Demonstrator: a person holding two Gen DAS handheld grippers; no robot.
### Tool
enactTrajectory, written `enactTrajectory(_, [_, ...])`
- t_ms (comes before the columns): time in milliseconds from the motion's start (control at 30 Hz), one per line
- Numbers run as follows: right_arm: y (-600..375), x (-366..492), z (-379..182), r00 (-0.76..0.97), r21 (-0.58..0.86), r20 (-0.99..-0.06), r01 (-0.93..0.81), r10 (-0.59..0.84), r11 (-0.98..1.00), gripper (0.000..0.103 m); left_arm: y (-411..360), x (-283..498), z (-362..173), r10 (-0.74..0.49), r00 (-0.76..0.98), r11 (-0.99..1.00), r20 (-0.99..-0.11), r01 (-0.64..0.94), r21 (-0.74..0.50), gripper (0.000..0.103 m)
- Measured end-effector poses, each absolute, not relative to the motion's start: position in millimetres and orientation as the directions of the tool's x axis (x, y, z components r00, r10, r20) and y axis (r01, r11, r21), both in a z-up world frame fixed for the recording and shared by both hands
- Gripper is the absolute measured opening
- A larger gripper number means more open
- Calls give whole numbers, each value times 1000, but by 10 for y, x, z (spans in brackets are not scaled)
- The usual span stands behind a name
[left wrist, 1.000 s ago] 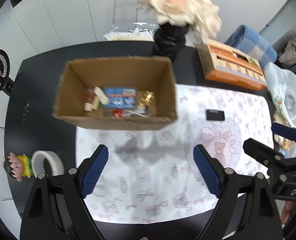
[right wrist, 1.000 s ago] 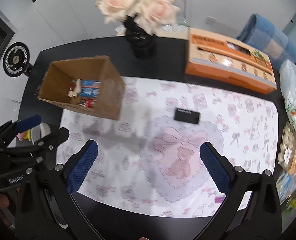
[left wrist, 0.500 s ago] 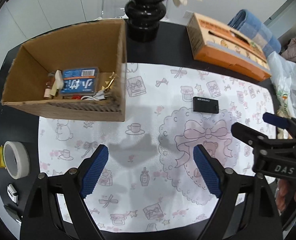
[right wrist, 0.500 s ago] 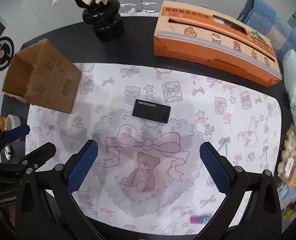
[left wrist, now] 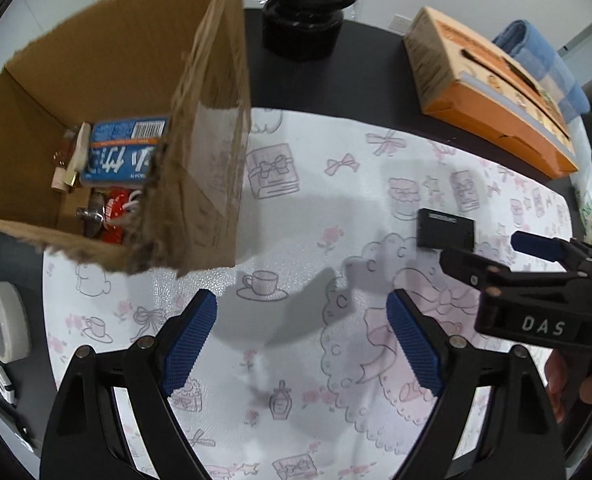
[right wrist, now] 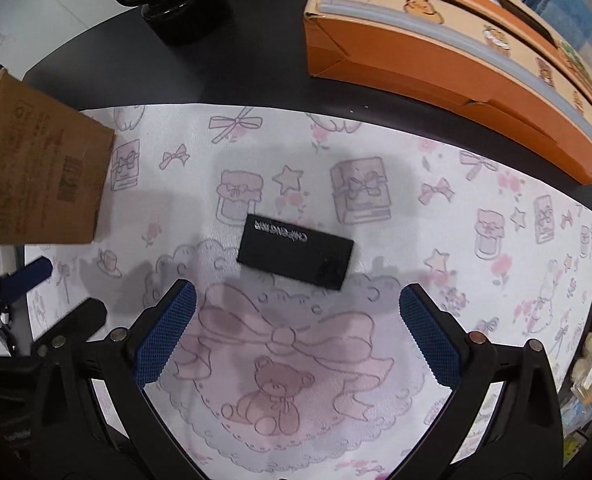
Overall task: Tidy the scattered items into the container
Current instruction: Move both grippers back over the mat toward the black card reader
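A flat black rectangular box [right wrist: 296, 256] with pale lettering lies on the white patterned mat [right wrist: 375, 152], just ahead of my open right gripper [right wrist: 296, 344], whose blue pads hold nothing. In the left wrist view the same black box [left wrist: 445, 230] sits at the right, partly behind the right gripper's black body [left wrist: 535, 296]. The brown cardboard box [left wrist: 212, 128] stands at the left of the mat and holds a blue packet [left wrist: 124, 152], a red item and other small things. My left gripper [left wrist: 301, 344] is open over the mat, in front of the carton's right corner.
A black vase [left wrist: 307, 8] stands behind the carton. An orange carton [right wrist: 455, 40] lies along the mat's far right, with a blue towel [left wrist: 535, 60] behind it. A tape roll [left wrist: 4, 326] and small items sit at the left table edge. Plastic bags lie at the right.
Both grippers have moved forward and lower toward the mat. The black box has come much closer to the right gripper, and the carton looms larger at the left. Both stayed open.
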State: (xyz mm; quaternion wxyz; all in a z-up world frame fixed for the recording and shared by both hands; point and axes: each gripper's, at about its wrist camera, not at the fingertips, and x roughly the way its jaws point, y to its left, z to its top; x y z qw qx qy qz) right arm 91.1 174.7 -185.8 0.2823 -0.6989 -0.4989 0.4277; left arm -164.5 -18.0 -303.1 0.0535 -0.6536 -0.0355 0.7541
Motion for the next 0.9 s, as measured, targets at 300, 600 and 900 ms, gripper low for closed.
enactTrajectory(300, [1904,901,-2103,131,-835,-276,458,952,-305,90,-296,-1705,-3203,118,-137,-993,-984,-2,-119,86])
enactTrajectory(600, [1845,1042,-2088,70,-836,-204,506,976,-211,70,-365,-1776,-3259,135,-136,-990,-981,32,-141,86])
enactTrajectory(900, [1649,1189,-2118,60,-800,-247,551,967,-238,25,-293,-1705,-3245,139,-139,-990,-981,19,-143,86])
